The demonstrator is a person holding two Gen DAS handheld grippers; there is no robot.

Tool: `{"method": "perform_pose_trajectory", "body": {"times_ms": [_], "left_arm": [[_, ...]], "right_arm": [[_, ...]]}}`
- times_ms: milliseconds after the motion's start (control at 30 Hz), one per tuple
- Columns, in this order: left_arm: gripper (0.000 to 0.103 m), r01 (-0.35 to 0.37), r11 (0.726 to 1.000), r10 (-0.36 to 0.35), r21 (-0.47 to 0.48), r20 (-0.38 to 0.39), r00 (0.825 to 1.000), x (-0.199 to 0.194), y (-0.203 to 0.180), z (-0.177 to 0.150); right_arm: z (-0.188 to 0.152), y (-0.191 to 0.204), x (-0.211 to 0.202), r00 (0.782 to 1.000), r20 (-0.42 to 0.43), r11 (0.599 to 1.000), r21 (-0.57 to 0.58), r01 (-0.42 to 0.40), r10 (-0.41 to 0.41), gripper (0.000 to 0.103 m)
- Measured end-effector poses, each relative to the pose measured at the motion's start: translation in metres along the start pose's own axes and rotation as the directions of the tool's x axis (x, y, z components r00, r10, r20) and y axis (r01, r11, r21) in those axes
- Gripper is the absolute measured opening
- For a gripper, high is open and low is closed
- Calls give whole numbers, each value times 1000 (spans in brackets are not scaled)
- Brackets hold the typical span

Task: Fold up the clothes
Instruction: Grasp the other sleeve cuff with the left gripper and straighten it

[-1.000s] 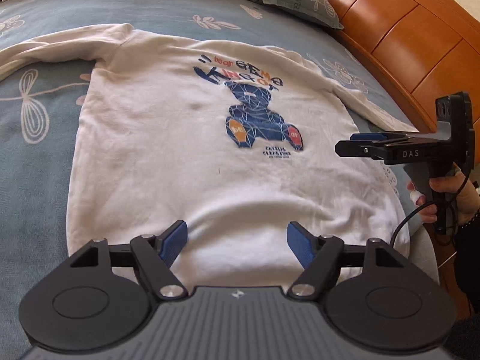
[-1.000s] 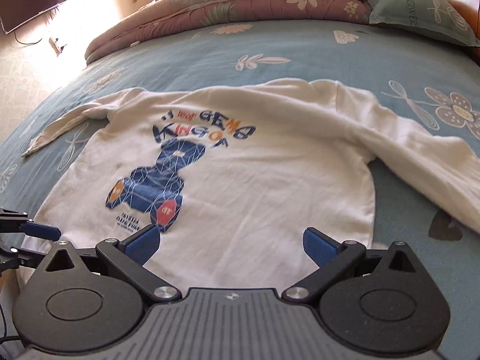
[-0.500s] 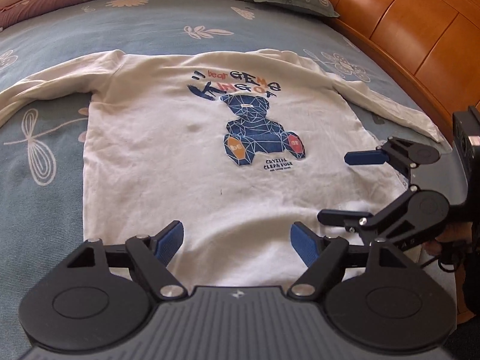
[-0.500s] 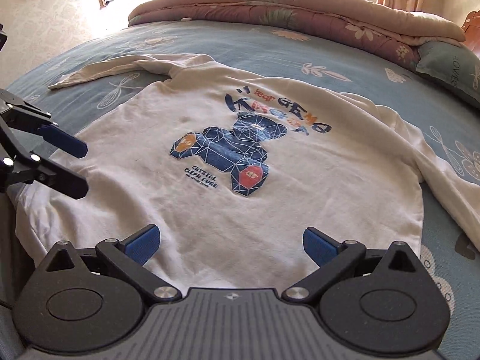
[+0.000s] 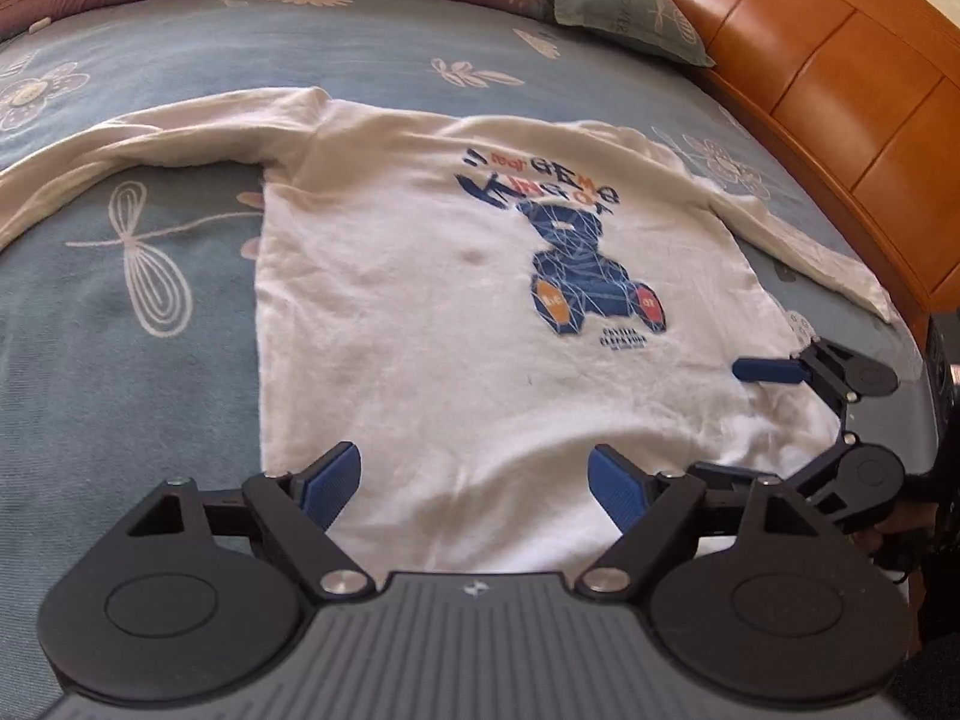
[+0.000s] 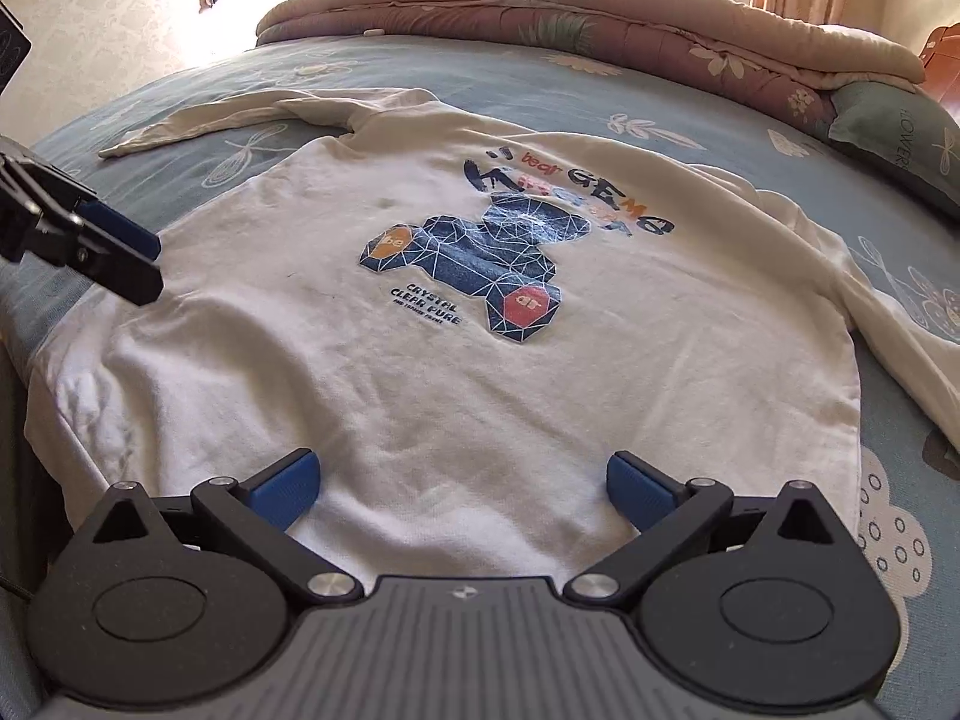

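Left gripper (image 5: 474,483): jaws opening, blue pads spread wide, nothing pinched — only the hem of the white sweatshirt (image 5: 456,312) lies below the gap. Right gripper (image 6: 462,489): jaws wide apart too, nothing held, hovering over the same hem near the other corner.

Each gripper shows in the other's view: the right one at the sweatshirt's right hem corner in the left wrist view, the left one at the left edge in the right wrist view.

Sweatshirt lies flat, print up, on the blue floral bedsheet (image 5: 120,372) — bear graphic (image 6: 474,267) in mid-chest, both sleeves spread out sideways.

Beyond it: folded pink quilt (image 6: 600,18) along the far side, a grey-green pillow (image 5: 624,18), the orange wooden headboard (image 5: 840,90) on the right.
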State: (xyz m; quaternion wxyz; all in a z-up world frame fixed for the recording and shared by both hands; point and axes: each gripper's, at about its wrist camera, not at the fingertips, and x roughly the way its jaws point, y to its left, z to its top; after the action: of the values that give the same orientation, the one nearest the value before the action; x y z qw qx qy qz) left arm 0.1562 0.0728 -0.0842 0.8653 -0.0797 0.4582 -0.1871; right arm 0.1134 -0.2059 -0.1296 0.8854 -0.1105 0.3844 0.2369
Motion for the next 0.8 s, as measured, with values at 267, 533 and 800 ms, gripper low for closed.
{"method": "perform_pose_trajectory", "body": {"times_ms": [267, 533, 800], "left_arm": [[74, -16, 928, 104, -373, 219, 970, -37, 130, 36], [62, 88, 621, 269, -779, 317, 910, -59, 271, -3], [26, 278, 424, 314, -862, 427, 848, -42, 331, -35]], "right_arm": [[4, 0, 2, 1000, -27, 1000, 11, 10, -10, 103], [9, 2, 5, 998, -53, 999, 24, 28, -26, 103], [14, 2, 8, 996, -79, 999, 30, 34, -31, 103]]}}
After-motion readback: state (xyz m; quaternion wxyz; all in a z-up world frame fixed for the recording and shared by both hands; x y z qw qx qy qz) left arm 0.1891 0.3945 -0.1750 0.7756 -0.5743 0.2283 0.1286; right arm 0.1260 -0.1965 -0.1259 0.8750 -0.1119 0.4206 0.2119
